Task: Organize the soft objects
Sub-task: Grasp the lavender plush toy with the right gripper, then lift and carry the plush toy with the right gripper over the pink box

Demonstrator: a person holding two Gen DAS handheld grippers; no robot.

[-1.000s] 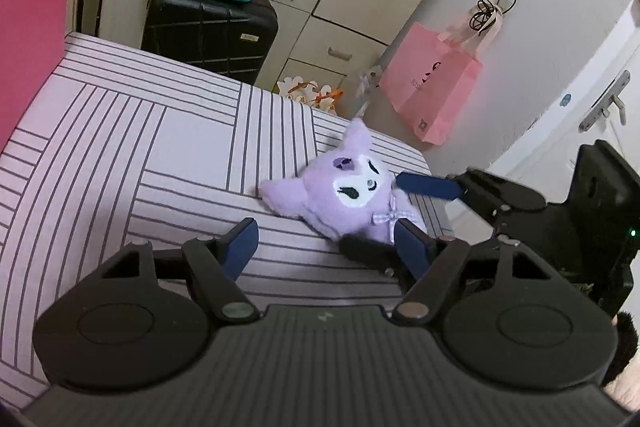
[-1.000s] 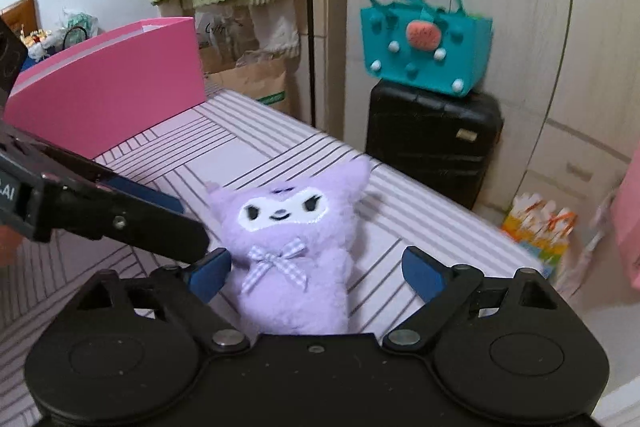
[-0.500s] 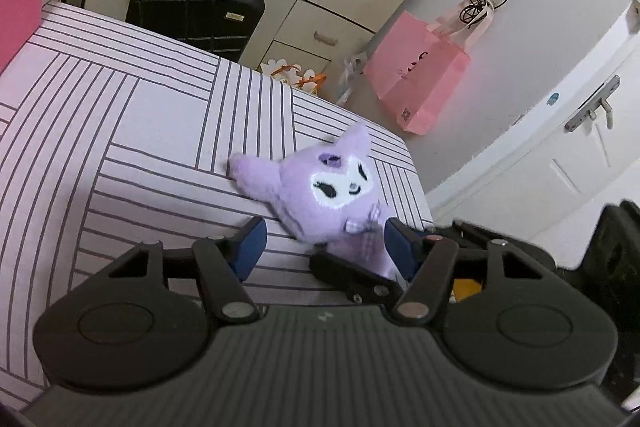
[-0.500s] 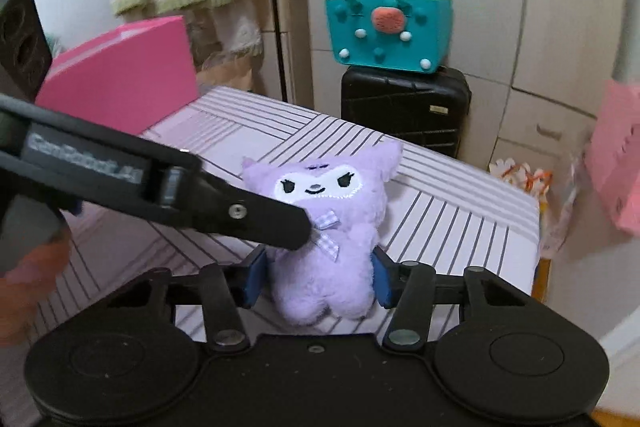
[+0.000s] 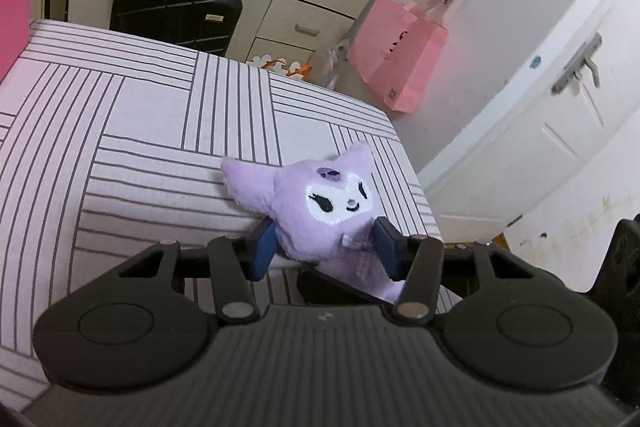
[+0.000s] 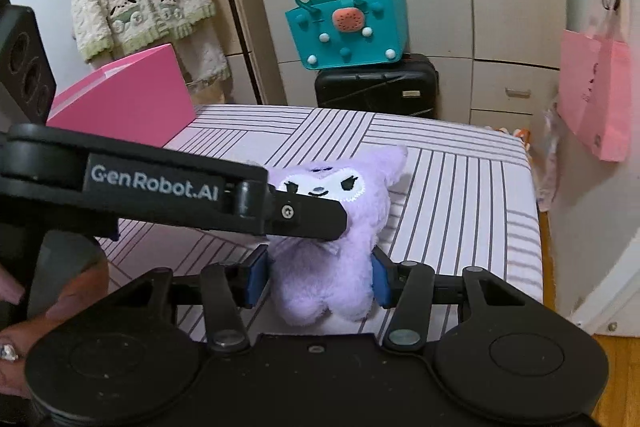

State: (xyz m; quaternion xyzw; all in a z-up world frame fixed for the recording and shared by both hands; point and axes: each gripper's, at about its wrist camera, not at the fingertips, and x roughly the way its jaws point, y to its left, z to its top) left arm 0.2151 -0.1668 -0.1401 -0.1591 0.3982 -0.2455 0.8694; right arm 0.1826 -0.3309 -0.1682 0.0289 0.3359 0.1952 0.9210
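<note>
- White lettering reading "GenRobot.AI" runs along the side of the black left gripper (image 6: 320, 223), seen from the right wrist camera.
- Dark print on the hanging pink paper bag (image 5: 400, 55) is too blurred to read.

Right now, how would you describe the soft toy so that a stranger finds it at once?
Look at the striped bed in front of the black suitcase. Near its front edge lies the purple plush toy, between both grippers. It is the only furry thing on the bed, with pointed ears, a white face and a small checked bow.
</note>
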